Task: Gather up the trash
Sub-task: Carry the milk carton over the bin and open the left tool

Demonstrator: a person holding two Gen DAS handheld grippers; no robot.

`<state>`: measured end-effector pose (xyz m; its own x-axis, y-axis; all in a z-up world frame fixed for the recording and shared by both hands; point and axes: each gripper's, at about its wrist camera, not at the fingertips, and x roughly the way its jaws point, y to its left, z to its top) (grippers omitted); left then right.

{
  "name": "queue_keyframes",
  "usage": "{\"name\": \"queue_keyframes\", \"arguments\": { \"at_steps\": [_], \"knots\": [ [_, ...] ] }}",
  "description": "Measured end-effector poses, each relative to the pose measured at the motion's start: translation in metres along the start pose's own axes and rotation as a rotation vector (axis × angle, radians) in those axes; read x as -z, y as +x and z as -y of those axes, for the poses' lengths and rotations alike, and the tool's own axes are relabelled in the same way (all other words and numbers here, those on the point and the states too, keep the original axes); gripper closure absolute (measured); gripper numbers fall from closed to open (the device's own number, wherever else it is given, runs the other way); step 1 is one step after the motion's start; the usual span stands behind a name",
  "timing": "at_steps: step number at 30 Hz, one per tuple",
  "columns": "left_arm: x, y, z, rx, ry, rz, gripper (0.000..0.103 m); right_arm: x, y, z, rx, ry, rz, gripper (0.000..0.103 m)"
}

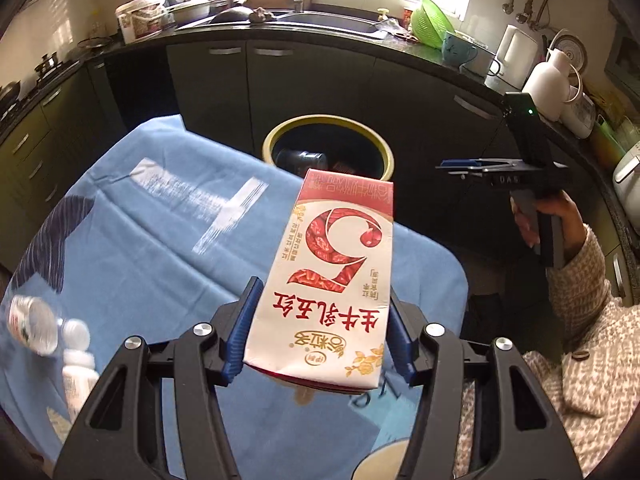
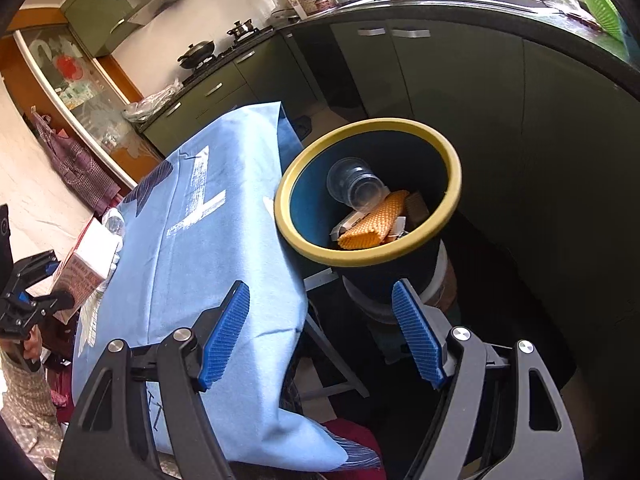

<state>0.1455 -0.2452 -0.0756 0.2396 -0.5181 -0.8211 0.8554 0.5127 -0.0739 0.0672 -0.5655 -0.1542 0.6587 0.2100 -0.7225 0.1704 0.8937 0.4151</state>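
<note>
left gripper [image 1: 320, 328] jaws are gripping a milk carton [image 1: 332, 280]; right gripper [image 2: 324, 332] jaws are gaping wide, holding nothing, near the bin [image 2: 368, 256]

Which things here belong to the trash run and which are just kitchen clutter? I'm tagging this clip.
Job: milk carton in left gripper; yellow-rimmed bin; two bottles on blue cloth; open right gripper.
Lying about: green colander, kettle, wok.

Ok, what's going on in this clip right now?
A person is clearing trash off a table with a blue cloth. The left gripper is clamped on a milk carton, held above the table and pointing toward the bin. The right gripper is open and empty near the bin, which already holds a plastic cup and wrappers. Two bottles remain on the cloth.
</note>
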Motion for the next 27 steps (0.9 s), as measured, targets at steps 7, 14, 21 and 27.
{"name": "queue_keyframes", "arguments": {
  "at_steps": [7, 14, 21, 27],
  "knots": [
    [-0.102, 0.107, 0.032, 0.053, 0.059, -0.077, 0.048, 0.018, -0.028, 0.046, 0.021, 0.088, 0.044, 0.028],
    [-0.156, 0.205, 0.031, 0.02, 0.016, -0.119, 0.048, 0.035, -0.039, 0.076, 0.039, 0.161, 0.032, 0.027],
    [-0.132, 0.156, 0.012, 0.049, -0.037, -0.046, 0.048, 0.031, -0.029, 0.063, 0.026, 0.127, 0.006, 0.027],
    [-0.061, 0.047, -0.024, 0.031, -0.143, 0.163, 0.04, 0.01, -0.001, 0.007, -0.021, -0.01, -0.048, 0.027]
  ]
}}
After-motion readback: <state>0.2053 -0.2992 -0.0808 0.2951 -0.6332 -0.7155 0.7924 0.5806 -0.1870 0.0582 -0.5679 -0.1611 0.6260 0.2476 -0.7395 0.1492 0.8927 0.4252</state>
